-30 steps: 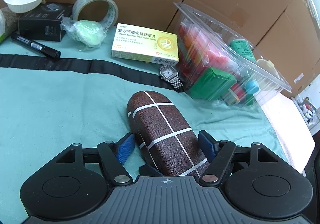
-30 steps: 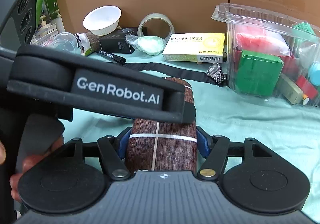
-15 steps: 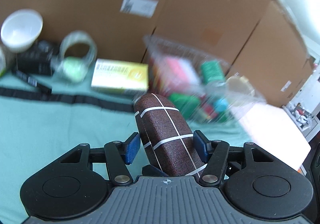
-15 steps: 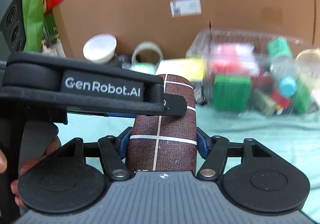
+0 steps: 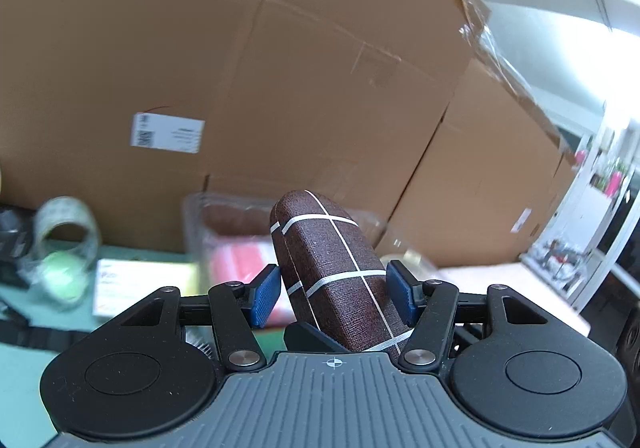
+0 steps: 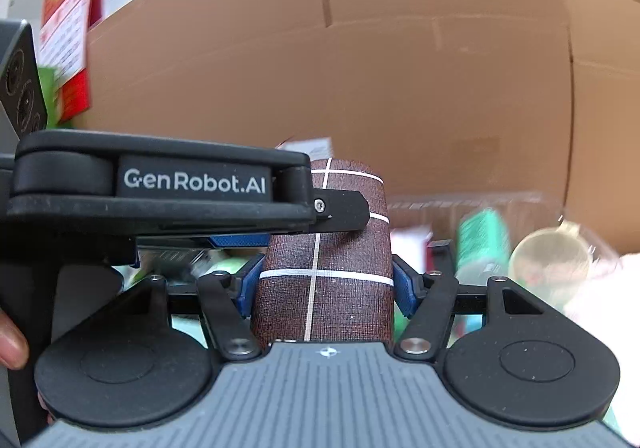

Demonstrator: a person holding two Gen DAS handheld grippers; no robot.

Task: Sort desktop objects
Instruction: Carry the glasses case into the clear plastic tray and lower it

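Brown glasses case (image 6: pixel 324 280) is off the table, pinched across its width by right gripper (image 6: pixel 324 284) and from the side by left gripper (image 5: pixel 334 294), whose jaws have just been closing.

a storeroom-like workspace – stacked cardboard boxes (image 5: pixel 320 88) behind a green-clothed table (image 5: pixel 24 368) of clutter.
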